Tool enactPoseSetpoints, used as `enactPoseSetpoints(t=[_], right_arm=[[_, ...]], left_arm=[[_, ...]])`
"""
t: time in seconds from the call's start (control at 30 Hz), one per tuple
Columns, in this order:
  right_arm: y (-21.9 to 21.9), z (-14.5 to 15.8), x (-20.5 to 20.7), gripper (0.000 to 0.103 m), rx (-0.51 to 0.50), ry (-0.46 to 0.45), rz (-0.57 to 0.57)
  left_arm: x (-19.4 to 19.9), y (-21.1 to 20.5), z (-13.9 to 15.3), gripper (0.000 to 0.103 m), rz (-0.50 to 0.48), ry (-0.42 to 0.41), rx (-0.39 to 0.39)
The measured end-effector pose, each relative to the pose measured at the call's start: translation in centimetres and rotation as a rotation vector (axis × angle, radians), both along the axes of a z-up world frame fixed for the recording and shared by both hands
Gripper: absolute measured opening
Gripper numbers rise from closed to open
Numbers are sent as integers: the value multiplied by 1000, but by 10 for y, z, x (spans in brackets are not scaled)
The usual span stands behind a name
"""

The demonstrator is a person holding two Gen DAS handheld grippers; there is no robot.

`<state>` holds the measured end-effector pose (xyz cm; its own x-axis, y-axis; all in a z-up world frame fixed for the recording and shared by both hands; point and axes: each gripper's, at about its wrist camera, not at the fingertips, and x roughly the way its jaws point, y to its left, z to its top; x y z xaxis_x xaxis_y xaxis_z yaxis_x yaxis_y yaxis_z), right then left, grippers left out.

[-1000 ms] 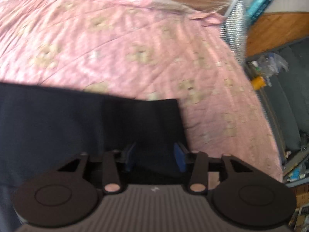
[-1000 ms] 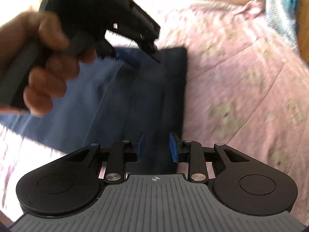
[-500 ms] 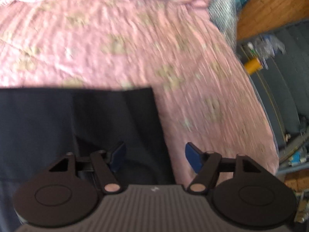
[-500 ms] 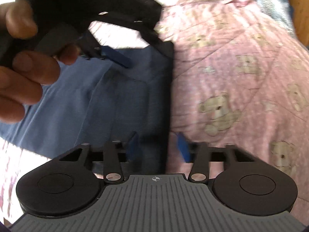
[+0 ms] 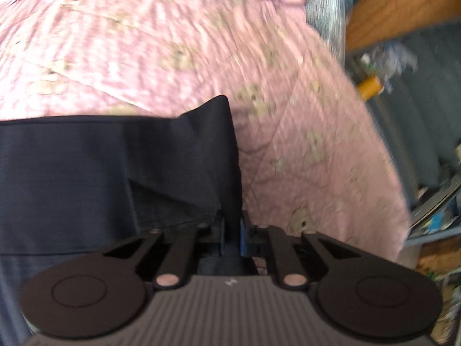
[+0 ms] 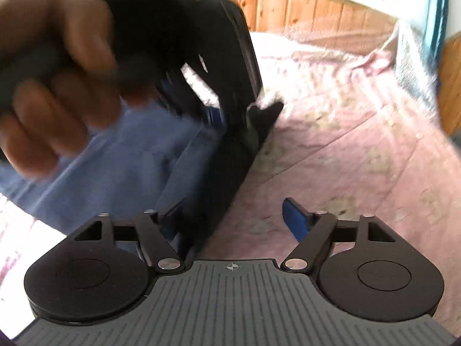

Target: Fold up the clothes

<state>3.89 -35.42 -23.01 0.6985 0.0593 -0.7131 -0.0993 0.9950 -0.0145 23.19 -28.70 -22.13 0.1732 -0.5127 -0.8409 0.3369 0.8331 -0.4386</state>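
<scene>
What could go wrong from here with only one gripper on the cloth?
1. The left gripper is shut on just the edge of the navy garment; a thin pinch could slip as it lifts.
2. The right gripper is open, its side of the fabric unheld, so the fold may skew.
3. The quilt under the garment could get pinched when the right gripper closes.

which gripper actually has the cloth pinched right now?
The left gripper: its blue pads are closed on the edge of the dark blue garment. The right gripper is wide open, straddling the garment's edge, gripping nothing.
</scene>
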Motion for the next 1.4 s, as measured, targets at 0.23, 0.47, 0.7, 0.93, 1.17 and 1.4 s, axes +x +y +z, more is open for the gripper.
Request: enactPoseSetpoints(t=[0.23,0.47,0.7,0.93,1.17,1.4], right_arm=[[57,2,9,10,-41,24,141],[120,-5,7,5,-216,51,272],[180,-16,1,5,-377,103,386],[153,6,5,20,-130,139,348],[111,39,27,19,55,106,183],[71,21,122,16,153,89,57]], left_arm=[[1,100,27,9,109,-24,-69],[3,189,11,9,238,-2,-96],[10,229,-27,10,254,58,-87],[1,240,-46,16,263,63,-78],[-14,259,3,20,250,-49,-102],[-31,226,-19,20,179,2,-78]])
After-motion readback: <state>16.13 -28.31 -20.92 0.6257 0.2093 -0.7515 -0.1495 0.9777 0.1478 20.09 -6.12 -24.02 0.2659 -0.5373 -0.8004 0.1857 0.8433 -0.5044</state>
